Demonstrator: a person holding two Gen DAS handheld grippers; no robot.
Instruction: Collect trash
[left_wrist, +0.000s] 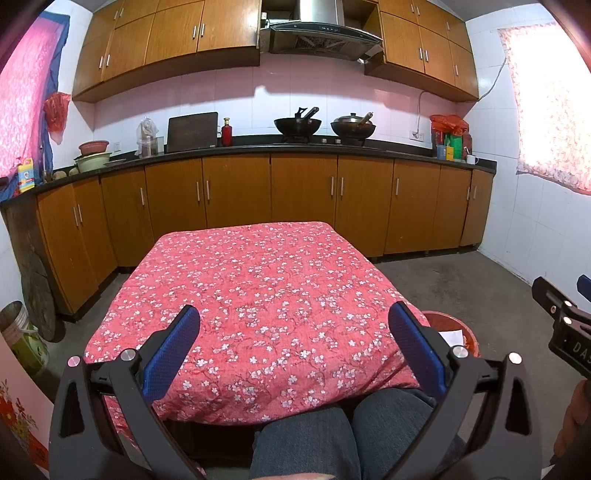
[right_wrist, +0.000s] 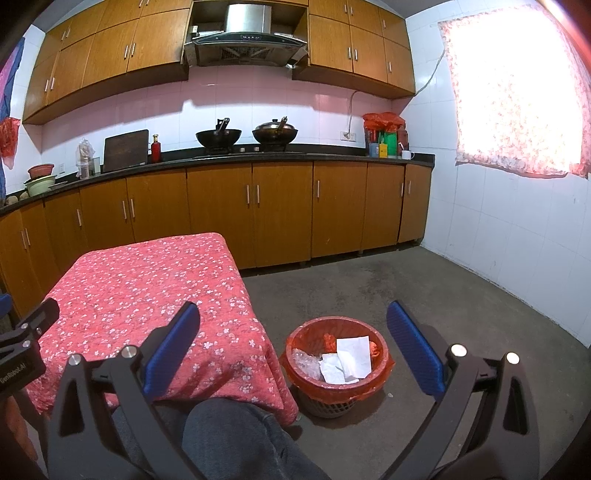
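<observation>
The trash basket stands on the floor just beside the surface with the red flowered cloth, and holds white papers. The right hand-held gripper hangs above the basket, fingers spread and empty. The left hand-held gripper is spread and empty over the surface.

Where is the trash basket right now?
The trash basket stands on the floor right of the red flowered table, low in the right wrist view, paper scraps inside.

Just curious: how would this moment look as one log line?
left gripper: open, empty | right gripper: open, empty | bin: holds paper | tablecloth: no trash
</observation>
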